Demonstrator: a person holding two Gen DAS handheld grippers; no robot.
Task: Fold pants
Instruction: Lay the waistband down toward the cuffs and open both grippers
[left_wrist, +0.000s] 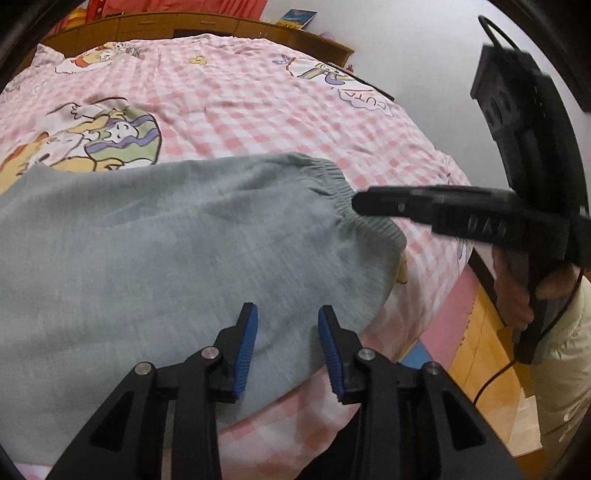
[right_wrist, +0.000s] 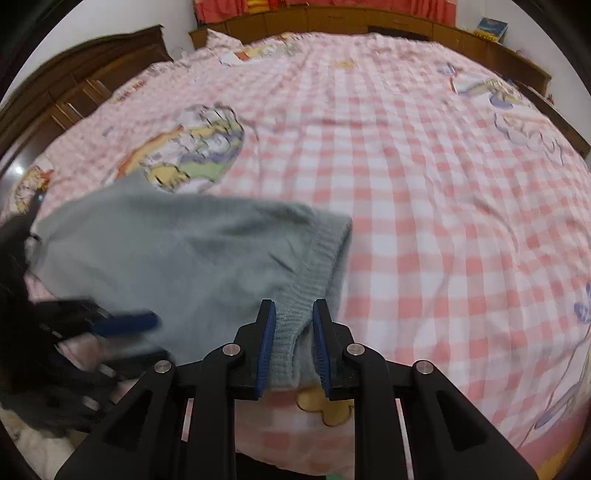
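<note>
Grey-green knit pants (left_wrist: 155, 266) lie folded on the pink checked bed cover, with the ribbed waistband (left_wrist: 332, 184) at their right end. My left gripper (left_wrist: 290, 343) hovers open over the near edge of the pants, its blue pads (left_wrist: 246, 347) apart and grasping nothing. Seen from the side, my right gripper (left_wrist: 356, 203) has its tip at the waistband. In the right wrist view the right gripper (right_wrist: 293, 343) stands open with the waistband corner (right_wrist: 293, 325) loose between its pads. The left gripper (right_wrist: 155, 338) is a blur at the pants' (right_wrist: 166, 254) left side.
The bed cover (right_wrist: 424, 184) spreads wide beyond the pants, with cartoon prints. A wooden headboard (right_wrist: 332, 22) and a dark cabinet (right_wrist: 74, 85) stand behind. Right of the bed are foam floor mats (left_wrist: 443, 317) and a person's hand (left_wrist: 513, 295) on the right gripper's handle.
</note>
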